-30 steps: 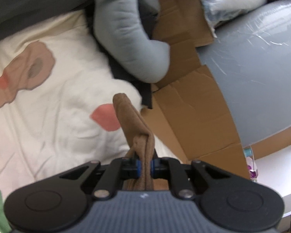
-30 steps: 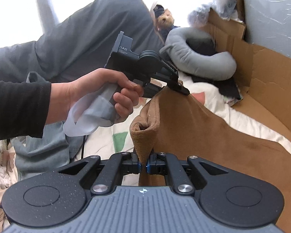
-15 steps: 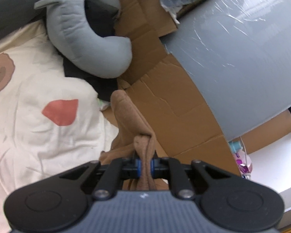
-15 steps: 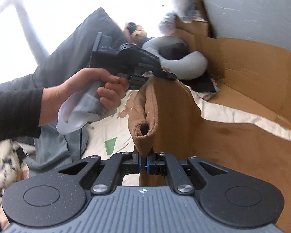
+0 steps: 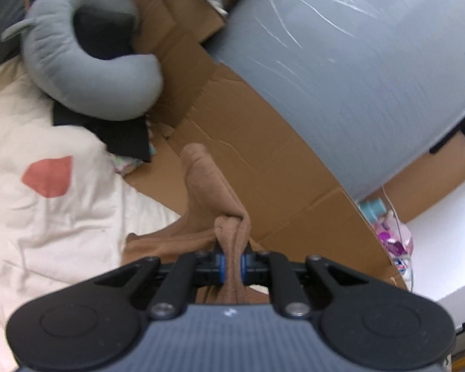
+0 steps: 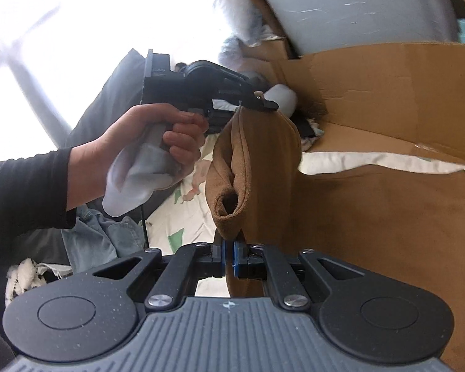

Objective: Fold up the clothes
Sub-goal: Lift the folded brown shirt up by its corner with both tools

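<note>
Two grippers [image 5: 232, 262] [image 6: 228, 255] pinch one brown garment [image 6: 372, 217].

Brown garment [image 5: 201, 186], grey neck pillow [image 5: 86, 86], cream blotch-patterned sheet [image 5: 46, 217]

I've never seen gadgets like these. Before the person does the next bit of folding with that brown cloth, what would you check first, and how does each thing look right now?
1. Left gripper shut on the brown fleece garment: ok, a bunched edge sits between its blue pads.
2. Right gripper shut on the same garment: ok, a rolled edge is pinched there.
3. Held edge lifted between the two grippers: ok, it spans from one to the other above the bed.
4. Rest of the garment lying flat: ok, it spreads smoothly over the cream patterned bedsheet.
5. Landing spot free: cannot tell; flattened brown cardboard and a grey curved neck pillow lie close.
6. Edges aligned: cannot tell.
</note>
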`<action>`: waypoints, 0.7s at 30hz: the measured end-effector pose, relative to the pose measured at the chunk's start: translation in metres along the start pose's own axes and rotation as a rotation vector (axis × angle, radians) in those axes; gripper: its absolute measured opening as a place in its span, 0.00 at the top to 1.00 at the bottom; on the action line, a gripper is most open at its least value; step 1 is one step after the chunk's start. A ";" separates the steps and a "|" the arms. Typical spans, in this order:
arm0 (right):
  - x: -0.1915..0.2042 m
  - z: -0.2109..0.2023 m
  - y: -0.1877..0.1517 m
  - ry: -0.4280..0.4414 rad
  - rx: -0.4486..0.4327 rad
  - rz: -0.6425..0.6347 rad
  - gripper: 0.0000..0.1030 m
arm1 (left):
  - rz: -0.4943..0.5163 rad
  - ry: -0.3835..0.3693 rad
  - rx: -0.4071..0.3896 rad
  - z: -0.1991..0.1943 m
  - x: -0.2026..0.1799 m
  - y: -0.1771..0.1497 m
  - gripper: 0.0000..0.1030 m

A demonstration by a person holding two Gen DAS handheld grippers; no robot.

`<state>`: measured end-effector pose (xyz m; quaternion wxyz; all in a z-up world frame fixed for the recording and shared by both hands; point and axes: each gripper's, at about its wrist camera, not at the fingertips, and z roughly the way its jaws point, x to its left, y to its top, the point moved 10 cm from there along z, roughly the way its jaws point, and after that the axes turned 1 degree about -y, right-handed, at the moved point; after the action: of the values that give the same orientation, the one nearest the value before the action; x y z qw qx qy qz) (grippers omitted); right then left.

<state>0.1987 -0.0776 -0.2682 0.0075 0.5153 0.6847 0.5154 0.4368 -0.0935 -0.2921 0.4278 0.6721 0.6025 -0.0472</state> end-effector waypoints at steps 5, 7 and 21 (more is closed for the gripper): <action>-0.026 -0.018 -0.014 -0.022 -0.025 0.087 0.98 | 0.048 -0.014 0.033 0.014 -0.025 -0.020 0.91; -0.036 -0.024 -0.020 -0.028 -0.032 0.124 0.98 | 0.065 -0.014 0.041 0.020 -0.033 -0.028 0.91; -0.097 -0.053 -0.057 -0.092 -0.099 0.309 0.98 | 0.202 0.044 0.143 0.076 -0.077 -0.079 0.91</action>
<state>0.1756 -0.1801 -0.3348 -0.0152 0.6364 0.5702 0.5193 0.3827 -0.2078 -0.3362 0.3680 0.7590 0.5361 -0.0323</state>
